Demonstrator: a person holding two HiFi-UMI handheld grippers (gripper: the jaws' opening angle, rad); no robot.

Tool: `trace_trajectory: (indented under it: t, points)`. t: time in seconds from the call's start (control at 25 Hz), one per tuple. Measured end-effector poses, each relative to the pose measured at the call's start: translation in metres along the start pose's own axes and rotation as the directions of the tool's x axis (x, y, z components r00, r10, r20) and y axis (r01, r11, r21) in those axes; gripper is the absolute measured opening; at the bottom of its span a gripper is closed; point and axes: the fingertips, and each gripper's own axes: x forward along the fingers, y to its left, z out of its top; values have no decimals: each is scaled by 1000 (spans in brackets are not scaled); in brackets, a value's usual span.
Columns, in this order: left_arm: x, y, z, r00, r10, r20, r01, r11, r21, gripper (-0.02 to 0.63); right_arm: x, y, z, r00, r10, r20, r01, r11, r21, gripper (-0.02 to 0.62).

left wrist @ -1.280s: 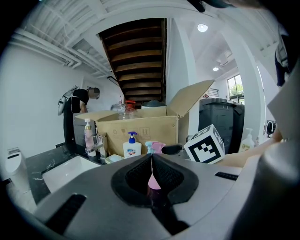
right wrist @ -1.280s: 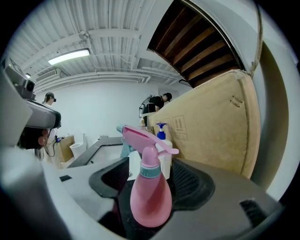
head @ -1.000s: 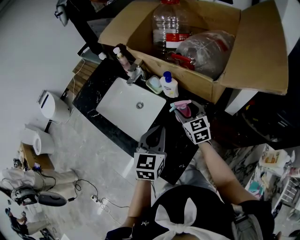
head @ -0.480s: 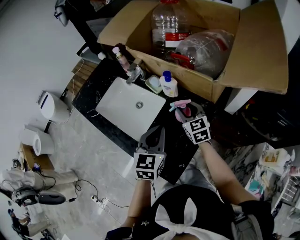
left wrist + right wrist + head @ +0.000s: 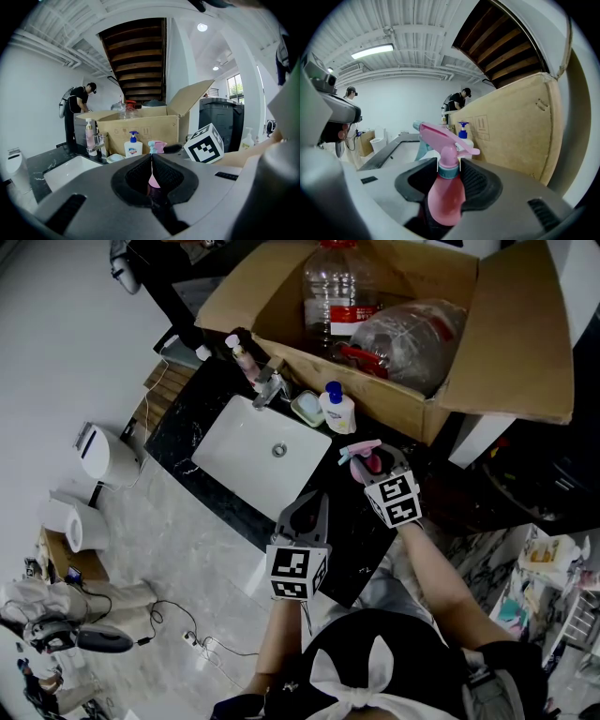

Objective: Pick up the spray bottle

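Note:
A pink spray bottle [image 5: 367, 458] with a pink trigger head and pale blue nozzle stands on the black counter [image 5: 184, 431], right of the sink. My right gripper [image 5: 372, 463] is around it. In the right gripper view the jaws are closing, and the pads touch both sides of the neck of the spray bottle [image 5: 443, 190], which fills the gap of the right gripper [image 5: 449, 165]. My left gripper [image 5: 313, 504] hangs over the counter's near edge, jaws shut and empty. In the left gripper view the left gripper [image 5: 151, 160] points toward the spray bottle [image 5: 157, 146].
A big open cardboard box [image 5: 427, 413] with a water jug and a bag fills the back. A white sink [image 5: 246, 460], faucet [image 5: 269, 387], soap dish [image 5: 307, 409], white pump bottle [image 5: 338, 412] and pink pump bottle [image 5: 242, 356] lie left of the spray bottle.

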Motion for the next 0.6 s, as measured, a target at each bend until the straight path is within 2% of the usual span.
trace_trajectory:
  t: [0.6]
  points:
    - [-7,-4,3,1000,-1,21,1,1000,0,26,-10,7,3,1000,9,-1,-9,1000,-21,143]
